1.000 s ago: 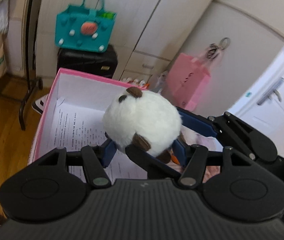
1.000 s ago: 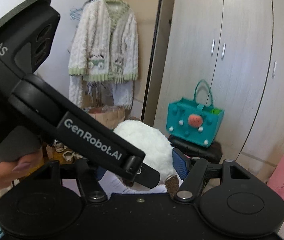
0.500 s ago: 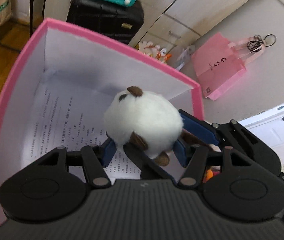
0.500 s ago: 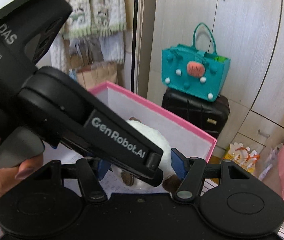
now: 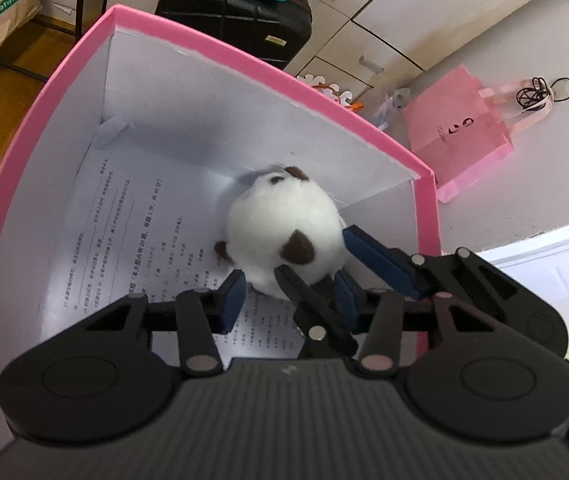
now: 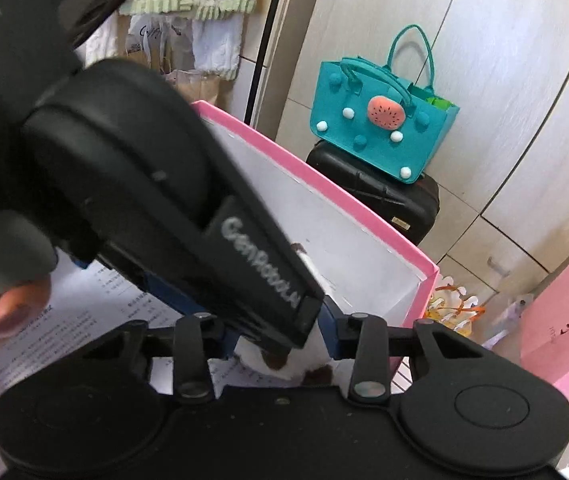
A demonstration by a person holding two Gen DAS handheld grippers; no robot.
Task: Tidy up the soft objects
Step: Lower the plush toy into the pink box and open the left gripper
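Observation:
A round white plush toy with brown patches [image 5: 284, 228] sits low inside the pink box [image 5: 244, 60], over a printed paper sheet [image 5: 132, 240] on its floor. My left gripper [image 5: 288, 296] has its blue pads just behind the toy, apart and no longer pressing it. My right gripper [image 6: 276, 340] reaches in from the right; its blue pads flank the toy [image 6: 280, 364] without squeezing. The left gripper's body hides most of the toy in the right wrist view.
A black suitcase [image 6: 384, 200] with a teal felt bag [image 6: 380, 136] on it stands behind the box. A pink shopping bag [image 5: 464, 128] lies to the right. A paper bag [image 5: 0, 4] and wooden floor are at left. Wardrobe doors [image 6: 484, 80] rise behind.
Both grippers have carried the plush toy down into the pink box. The pads have spread and the toy now lies loose on the paper.

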